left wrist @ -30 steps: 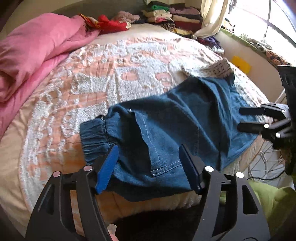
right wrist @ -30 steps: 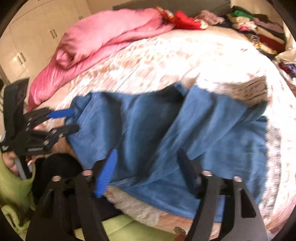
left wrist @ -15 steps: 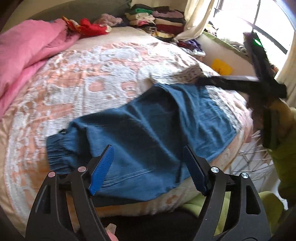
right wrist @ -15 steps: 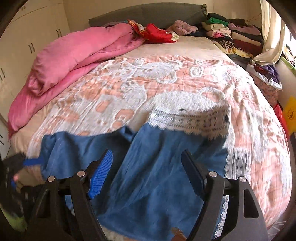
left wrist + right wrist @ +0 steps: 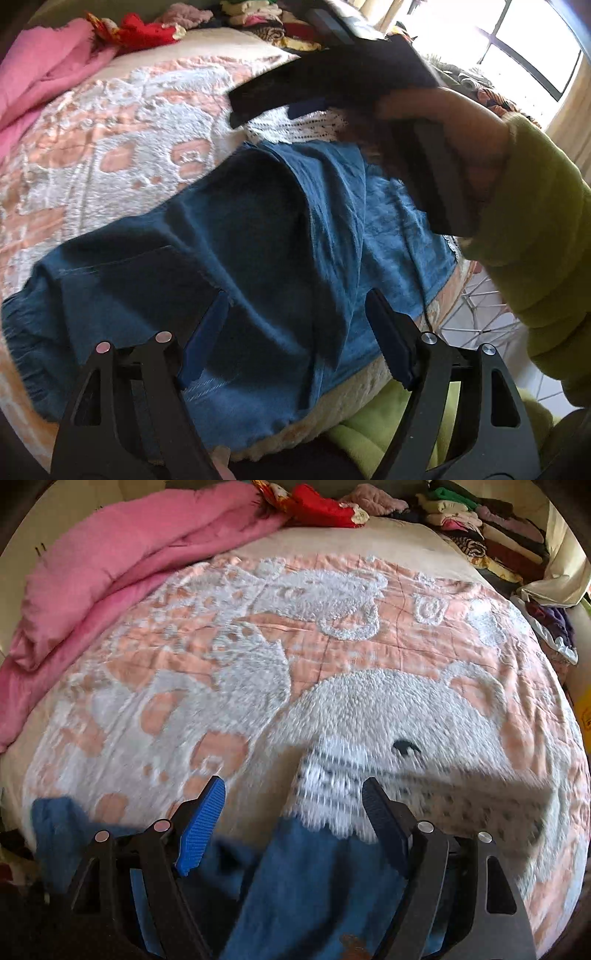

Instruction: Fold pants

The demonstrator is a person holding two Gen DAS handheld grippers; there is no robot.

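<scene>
A: Where are the pants (image 5: 258, 236)?

B: Spread across the near edge of the bed (image 5: 122, 147), on the peach-and-white cover. In the left wrist view the denim fills the middle and lower left of the frame, with the gathered waistband at the far lower left. In the right wrist view only a strip of it shows along the bottom, under the fingers.

A: And the left gripper (image 5: 297, 334)?

B: At the bottom of its own frame. Its jaws have just been opening and now stand wide apart above the denim. The pads press on nothing.

A: The right gripper (image 5: 293, 821)?

B: Also wide apart, nothing clamped. Below it, the denim meets a white lace-patterned patch (image 5: 343, 794) of the cover. From the left wrist view it is the blurred black shape at upper right, held by a hand (image 5: 476, 147) in a green sleeve (image 5: 535, 236).

A: Anything else on the bed?

B: A pink quilt (image 5: 122, 568) at upper left, a red cloth (image 5: 317, 506) at the top, and stacked clothes (image 5: 476, 528) at upper right.
</scene>
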